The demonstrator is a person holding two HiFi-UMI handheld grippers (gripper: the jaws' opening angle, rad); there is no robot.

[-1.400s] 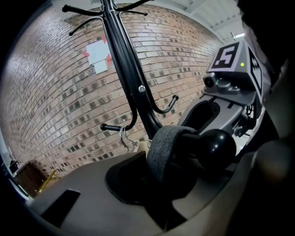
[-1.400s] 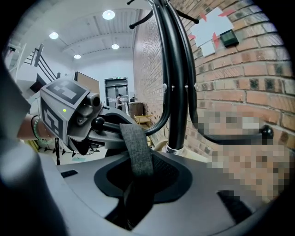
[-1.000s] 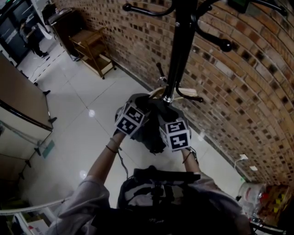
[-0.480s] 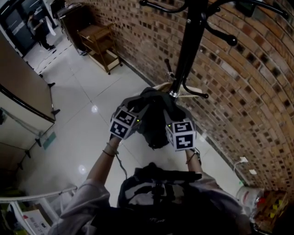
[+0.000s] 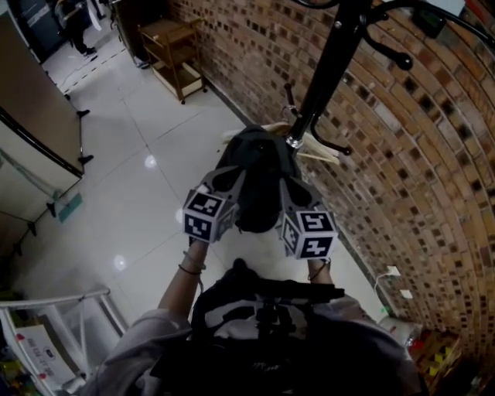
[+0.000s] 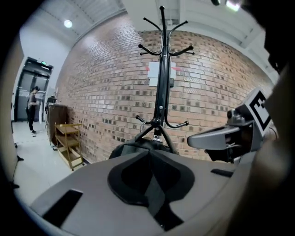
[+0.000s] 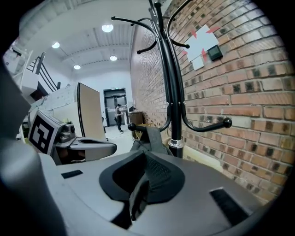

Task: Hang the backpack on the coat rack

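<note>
The black backpack (image 5: 257,182) hangs by its strap (image 7: 150,137) from a low hook of the black coat rack (image 5: 326,69), close to the brick wall. Both grippers are held just short of it, on my side, and neither touches it. My left gripper (image 5: 230,178) is shut, its pads (image 6: 148,173) meeting with nothing between them. My right gripper (image 5: 288,192) is closing, and its pads (image 7: 152,173) look pressed together and empty. In the left gripper view the backpack (image 6: 124,148) shows past the jaws, under the rack's pole (image 6: 160,87).
A brick wall (image 5: 402,147) runs behind the rack. A wooden cart (image 5: 172,48) stands further along it. A tall panel (image 5: 31,116) is at the left and a white frame (image 5: 54,340) at the lower left. A person (image 5: 73,15) stands far off by the doors.
Both grippers have drawn back from the backpack toward me and their jaws have closed. The backpack stays hanging on the rack.
</note>
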